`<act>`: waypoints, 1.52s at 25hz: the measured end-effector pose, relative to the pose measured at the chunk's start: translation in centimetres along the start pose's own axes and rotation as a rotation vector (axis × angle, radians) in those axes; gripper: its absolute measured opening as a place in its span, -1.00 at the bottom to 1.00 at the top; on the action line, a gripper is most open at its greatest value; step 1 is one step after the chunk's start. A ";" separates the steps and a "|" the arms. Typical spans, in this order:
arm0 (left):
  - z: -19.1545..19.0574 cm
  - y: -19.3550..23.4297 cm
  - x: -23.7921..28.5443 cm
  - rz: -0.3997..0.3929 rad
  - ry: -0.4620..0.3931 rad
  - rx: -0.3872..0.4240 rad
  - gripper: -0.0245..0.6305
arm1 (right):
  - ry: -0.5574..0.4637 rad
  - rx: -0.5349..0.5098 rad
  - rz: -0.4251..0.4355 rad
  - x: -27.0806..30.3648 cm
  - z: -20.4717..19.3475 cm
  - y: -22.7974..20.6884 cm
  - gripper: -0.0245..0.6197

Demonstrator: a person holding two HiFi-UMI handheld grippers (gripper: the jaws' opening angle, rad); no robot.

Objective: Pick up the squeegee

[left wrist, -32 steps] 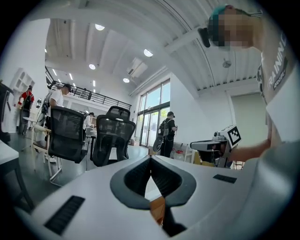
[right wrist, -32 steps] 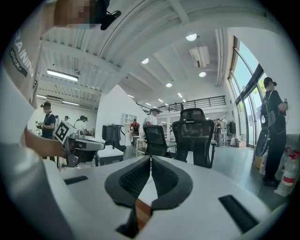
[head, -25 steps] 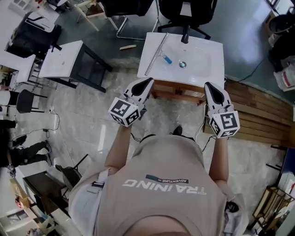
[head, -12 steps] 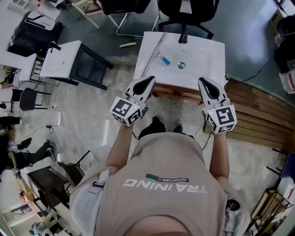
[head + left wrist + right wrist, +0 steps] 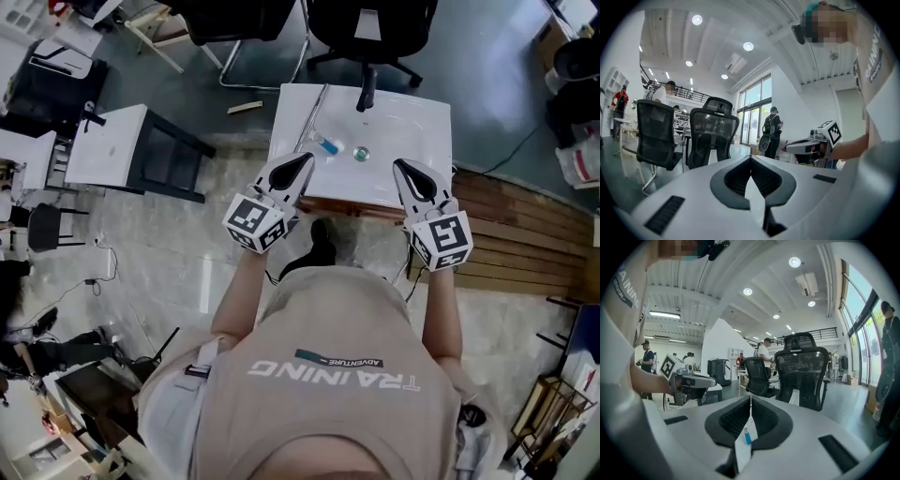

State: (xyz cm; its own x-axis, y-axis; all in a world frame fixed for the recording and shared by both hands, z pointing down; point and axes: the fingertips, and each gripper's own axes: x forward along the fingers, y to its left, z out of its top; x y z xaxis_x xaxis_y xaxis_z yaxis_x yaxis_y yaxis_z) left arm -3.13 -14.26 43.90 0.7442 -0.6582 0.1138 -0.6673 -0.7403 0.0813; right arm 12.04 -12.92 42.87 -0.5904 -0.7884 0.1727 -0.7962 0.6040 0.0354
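My left tool [image 5: 302, 161] and right tool [image 5: 403, 169] — both pressed together, empty — hover by the tabletop [image 5: 433, 141] where the squeegee [image 5: 315, 114] lies.

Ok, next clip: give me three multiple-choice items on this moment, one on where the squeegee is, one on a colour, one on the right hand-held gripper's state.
1. Where does the squeegee lie?
A) on the floor
B) on the white washbasin, left of the drain
C) clamped in a gripper

2. What colour is its handle?
A) red
B) blue
C) yellow

3. How is the right hand-held gripper?
A) wide open
B) shut on the squeegee
C) shut, holding nothing

Answers:
1 B, the head view shows it lying flat on the basin top beside the drain.
2 B, the short handle shows blue against the white.
3 C, its own view shows the jaws together with nothing gripped, short of the basin.
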 end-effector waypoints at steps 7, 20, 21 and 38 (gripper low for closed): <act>2.4 5.4 2.8 -0.064 -0.005 0.039 -0.89 | -0.006 0.003 -0.041 5.5 2.1 -1.5 -0.82; 1.6 13.1 5.4 -0.111 0.005 0.004 -0.89 | 0.084 0.033 -0.037 15.1 -0.2 -2.1 -0.82; 1.5 13.3 5.5 -0.112 0.006 -0.004 -0.89 | 0.097 0.036 -0.023 15.9 -0.5 -1.9 -0.81; 1.2 14.3 4.7 0.073 0.027 -0.055 -0.89 | 0.490 -0.095 0.371 27.0 -19.5 2.9 -0.48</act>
State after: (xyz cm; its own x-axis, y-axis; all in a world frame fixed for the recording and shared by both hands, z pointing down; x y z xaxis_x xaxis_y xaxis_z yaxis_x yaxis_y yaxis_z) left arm -9.17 -28.14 44.46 0.6931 -0.7054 0.1482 -0.7207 -0.6816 0.1262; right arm -3.65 -30.20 66.88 -0.6781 -0.3923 0.6216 -0.5210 0.8530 -0.0301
